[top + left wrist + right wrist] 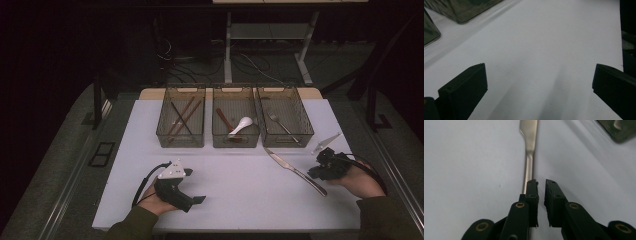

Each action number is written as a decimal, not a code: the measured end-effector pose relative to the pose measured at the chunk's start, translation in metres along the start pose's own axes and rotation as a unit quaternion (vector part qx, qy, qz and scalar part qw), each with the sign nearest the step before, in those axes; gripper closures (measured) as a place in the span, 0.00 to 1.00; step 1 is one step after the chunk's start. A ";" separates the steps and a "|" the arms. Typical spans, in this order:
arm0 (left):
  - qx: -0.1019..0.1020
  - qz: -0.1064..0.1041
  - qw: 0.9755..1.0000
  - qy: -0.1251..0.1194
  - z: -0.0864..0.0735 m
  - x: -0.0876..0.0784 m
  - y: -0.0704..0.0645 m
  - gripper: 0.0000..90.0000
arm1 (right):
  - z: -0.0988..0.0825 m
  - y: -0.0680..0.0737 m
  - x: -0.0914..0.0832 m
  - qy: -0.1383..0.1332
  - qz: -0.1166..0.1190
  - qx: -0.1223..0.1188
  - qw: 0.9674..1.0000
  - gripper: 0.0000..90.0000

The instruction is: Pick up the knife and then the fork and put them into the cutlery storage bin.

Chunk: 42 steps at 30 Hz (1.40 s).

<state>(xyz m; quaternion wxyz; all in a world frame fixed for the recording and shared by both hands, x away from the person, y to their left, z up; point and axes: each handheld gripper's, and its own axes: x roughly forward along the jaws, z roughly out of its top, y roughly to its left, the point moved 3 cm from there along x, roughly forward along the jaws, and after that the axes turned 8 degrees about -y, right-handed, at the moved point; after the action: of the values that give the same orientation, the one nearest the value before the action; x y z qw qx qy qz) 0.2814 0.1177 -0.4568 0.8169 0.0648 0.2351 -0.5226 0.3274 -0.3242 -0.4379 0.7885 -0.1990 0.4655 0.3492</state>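
**Knife left to sort**

The white bench (225, 195) is flat and smooth. At its back stand three see-through smoky bins (235, 122). One has brown sticks, one a white spoon (241, 124), one a fork (280, 123). Those look sorted. The knife (295, 171) is long, thin, shiny metal. It lies flat on the bench, in front of the fork bin. The right tool (541, 185) sits at its handle end, jaws a thin crack apart, pinching nothing. The left tool (202, 199) rests with jaws spread wide.

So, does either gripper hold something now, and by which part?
Nothing is held. The right gripper shows a narrow empty gap between its jaws, with the knife on the table under one. The left gripper stands wide open.
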 end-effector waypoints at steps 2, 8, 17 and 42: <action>0.001 0.000 1.000 0.001 0.000 0.000 0.000 0.00 | 0.007 0.003 0.004 0.007 0.008 -0.001 1.000 0.86; 0.001 -0.001 1.000 0.000 0.000 0.000 0.000 0.00 | 0.027 0.012 0.019 0.065 0.013 -0.006 0.998 0.82; 0.002 -0.004 1.000 0.000 0.000 0.000 -0.001 0.00 | 0.037 0.012 0.034 0.131 0.005 -0.015 0.991 0.84; 0.002 -0.004 1.000 0.001 0.000 0.000 -0.001 0.00 | 0.033 0.010 0.029 0.102 0.009 -0.018 0.995 0.89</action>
<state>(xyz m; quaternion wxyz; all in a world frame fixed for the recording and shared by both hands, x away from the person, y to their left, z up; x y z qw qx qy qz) 0.2808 0.1174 -0.4569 0.8145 0.0653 0.2350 -0.5264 0.3493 -0.2856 -0.4469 0.7302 -0.2430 0.5390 0.3425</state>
